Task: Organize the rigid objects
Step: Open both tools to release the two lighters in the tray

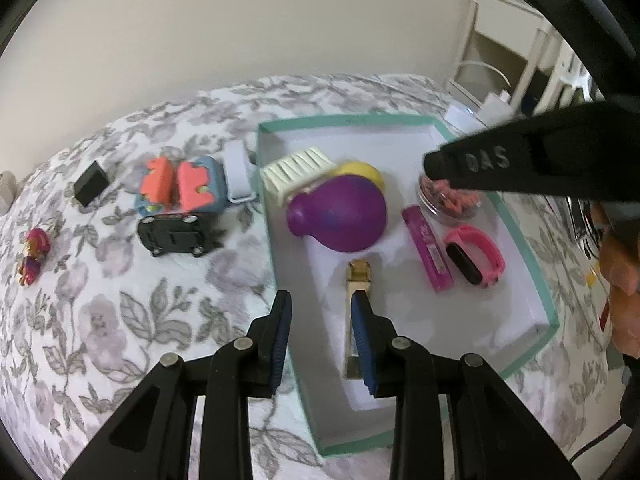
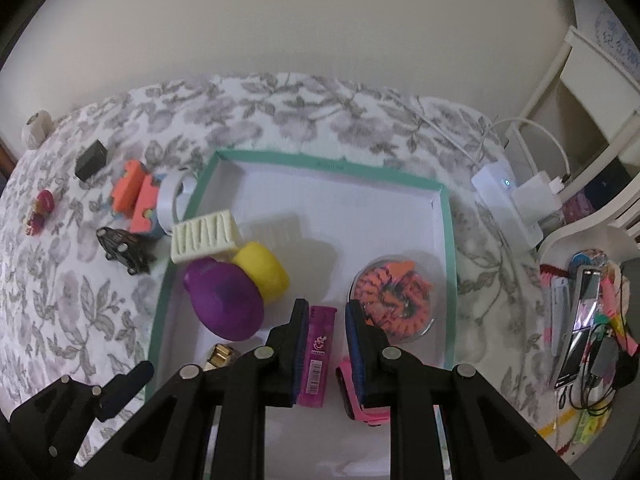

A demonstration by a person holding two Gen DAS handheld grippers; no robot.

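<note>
A teal-rimmed white tray [image 1: 540,280] lies on the flowered bedspread. It holds a purple vase-shaped toy [image 1: 340,216], a yellow piece [image 1: 362,172], a cream ribbed block [image 1: 296,172], a gold clip [image 1: 356,276], a purple lighter [image 2: 318,356], a pink watch [image 1: 476,256] and a jar of orange bits [image 2: 396,300]. My left gripper [image 1: 321,296] hangs open over the tray's left rim, with the gold clip lying loose beneath its right finger. My right gripper [image 2: 327,303] hovers above the lighter and watch, its jaws close together and gripping nothing.
Left of the tray on the bedspread lie a black toy car [image 1: 176,234], an orange and blue puzzle toy [image 1: 180,188], a white strap [image 1: 238,176], a black box [image 1: 91,183] and a small doll [image 1: 34,256]. A power strip [image 2: 516,200] and a cluttered side table [image 2: 580,320] stand to the right.
</note>
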